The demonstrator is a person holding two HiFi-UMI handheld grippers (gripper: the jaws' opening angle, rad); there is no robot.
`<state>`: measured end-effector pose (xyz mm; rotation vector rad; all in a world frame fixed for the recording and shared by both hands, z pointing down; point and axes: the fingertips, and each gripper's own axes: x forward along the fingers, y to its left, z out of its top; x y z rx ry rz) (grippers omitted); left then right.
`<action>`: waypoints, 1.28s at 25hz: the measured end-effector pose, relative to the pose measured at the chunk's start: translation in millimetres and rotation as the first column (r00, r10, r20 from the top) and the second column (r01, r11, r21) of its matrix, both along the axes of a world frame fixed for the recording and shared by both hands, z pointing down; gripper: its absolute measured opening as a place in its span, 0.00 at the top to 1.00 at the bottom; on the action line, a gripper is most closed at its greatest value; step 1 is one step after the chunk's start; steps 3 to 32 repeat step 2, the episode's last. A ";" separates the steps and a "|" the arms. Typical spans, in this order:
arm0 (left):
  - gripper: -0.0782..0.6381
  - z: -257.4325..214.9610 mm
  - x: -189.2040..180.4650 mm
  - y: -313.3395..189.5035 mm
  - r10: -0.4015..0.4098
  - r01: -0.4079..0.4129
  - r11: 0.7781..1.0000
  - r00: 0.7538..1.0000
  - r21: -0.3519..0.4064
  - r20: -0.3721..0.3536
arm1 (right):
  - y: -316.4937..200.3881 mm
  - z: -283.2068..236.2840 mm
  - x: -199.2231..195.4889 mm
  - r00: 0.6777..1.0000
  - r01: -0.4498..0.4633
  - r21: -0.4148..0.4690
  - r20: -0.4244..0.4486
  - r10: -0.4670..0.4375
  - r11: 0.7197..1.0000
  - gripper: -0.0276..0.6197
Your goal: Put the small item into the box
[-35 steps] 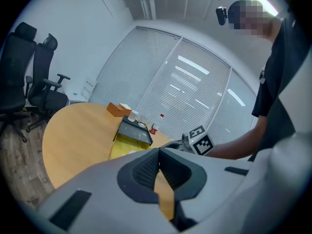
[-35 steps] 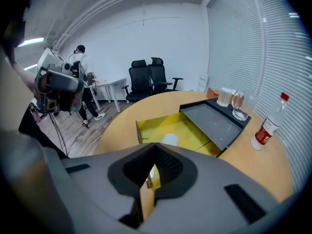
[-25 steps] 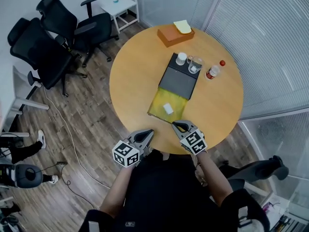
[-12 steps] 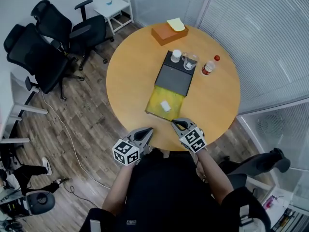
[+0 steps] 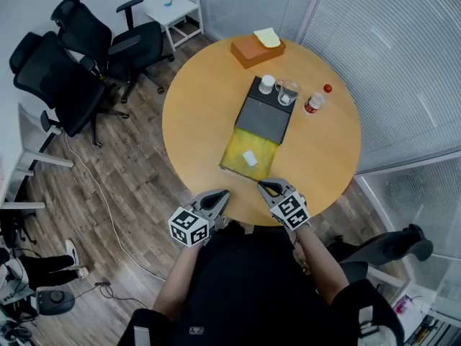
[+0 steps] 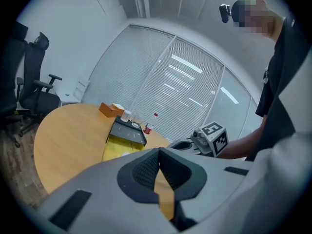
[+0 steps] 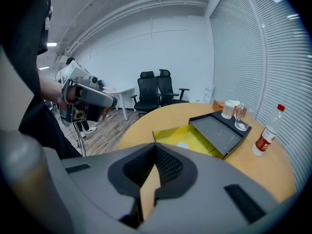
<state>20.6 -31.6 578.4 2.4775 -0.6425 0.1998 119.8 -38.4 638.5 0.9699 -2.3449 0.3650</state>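
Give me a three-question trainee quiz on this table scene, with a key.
1. True or false: the right tool is gripping the small white item.
2. Which of these stands on the table beside the black tray? A) a red-capped bottle B) a kettle C) a laptop
3. Short answer: what colour is the open box that the small white item lies in?
Key: 1 false; 2 A; 3 yellow.
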 end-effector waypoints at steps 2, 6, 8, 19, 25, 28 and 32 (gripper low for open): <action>0.88 1.0 -0.2 -0.1 -0.001 0.001 1.000 1.000 -0.003 0.000 | -0.1 -0.3 -0.7 1.000 0.001 -0.001 0.003 -0.001 1.000 0.95; 0.88 1.0 -0.2 -0.1 -0.001 0.001 1.000 1.000 -0.003 0.000 | -0.1 -0.3 -0.7 1.000 0.001 -0.001 0.003 -0.001 1.000 0.95; 0.88 1.0 -0.2 -0.1 -0.001 0.001 1.000 1.000 -0.003 0.000 | -0.1 -0.3 -0.7 1.000 0.001 -0.001 0.003 -0.001 1.000 0.95; 0.88 1.0 -0.2 -0.1 -0.001 0.001 1.000 1.000 -0.003 0.000 | -0.1 -0.3 -0.7 1.000 0.001 -0.001 0.003 -0.001 1.000 0.95; 0.88 1.0 -0.2 -0.1 -0.001 0.001 1.000 1.000 -0.003 0.000 | -0.1 -0.3 -0.7 1.000 0.001 -0.001 0.003 -0.001 1.000 0.95; 0.88 1.0 -0.2 -0.1 -0.001 0.001 1.000 1.000 -0.003 0.000 | -0.1 -0.3 -0.7 1.000 0.001 -0.001 0.003 -0.001 1.000 0.95; 0.88 1.0 -0.2 -0.1 -0.001 0.001 1.000 1.000 -0.003 0.000 | -0.1 -0.3 -0.7 1.000 0.001 -0.001 0.003 -0.001 1.000 0.95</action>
